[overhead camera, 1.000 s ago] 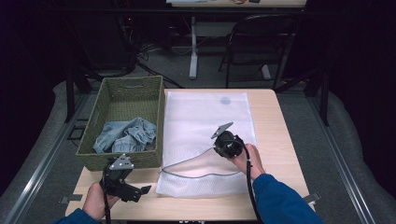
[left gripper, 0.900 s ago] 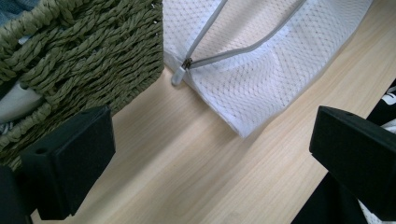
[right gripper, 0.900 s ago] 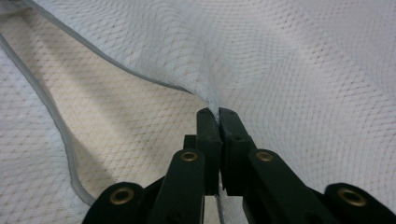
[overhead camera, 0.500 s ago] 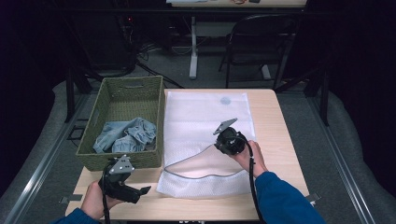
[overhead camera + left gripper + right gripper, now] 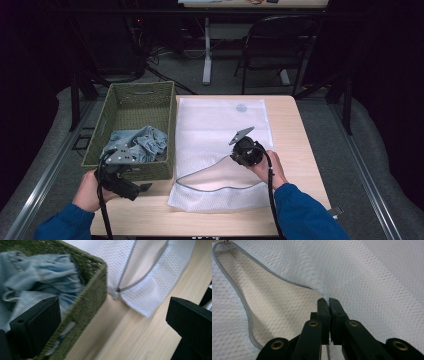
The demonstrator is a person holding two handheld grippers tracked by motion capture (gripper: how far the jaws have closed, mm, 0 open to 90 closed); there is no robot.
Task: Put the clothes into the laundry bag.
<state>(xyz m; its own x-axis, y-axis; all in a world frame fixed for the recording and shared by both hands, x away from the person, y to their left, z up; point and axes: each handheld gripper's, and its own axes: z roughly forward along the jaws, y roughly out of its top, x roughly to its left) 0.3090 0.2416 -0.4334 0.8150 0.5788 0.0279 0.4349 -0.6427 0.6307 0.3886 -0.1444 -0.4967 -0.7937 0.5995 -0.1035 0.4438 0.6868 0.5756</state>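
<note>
The right gripper is clamped on the upper edge of the mesh bag lying flat on the table, holding its zipped mouth agape, while the left gripper – jaws wide apart, nothing between them – hovers over the near corner of the basket of jeans.

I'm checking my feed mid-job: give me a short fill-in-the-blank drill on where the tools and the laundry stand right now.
1. The right tool is shut on the upper edge of the white mesh laundry bag's ____.
2. The left tool hangs with its jaws ____ at the basket's near corner.
3. The light blue denim garment lies inside the green woven ____.
4. The bag lies flat on the wooden ____.

Missing words: opening; open; basket; table
</note>
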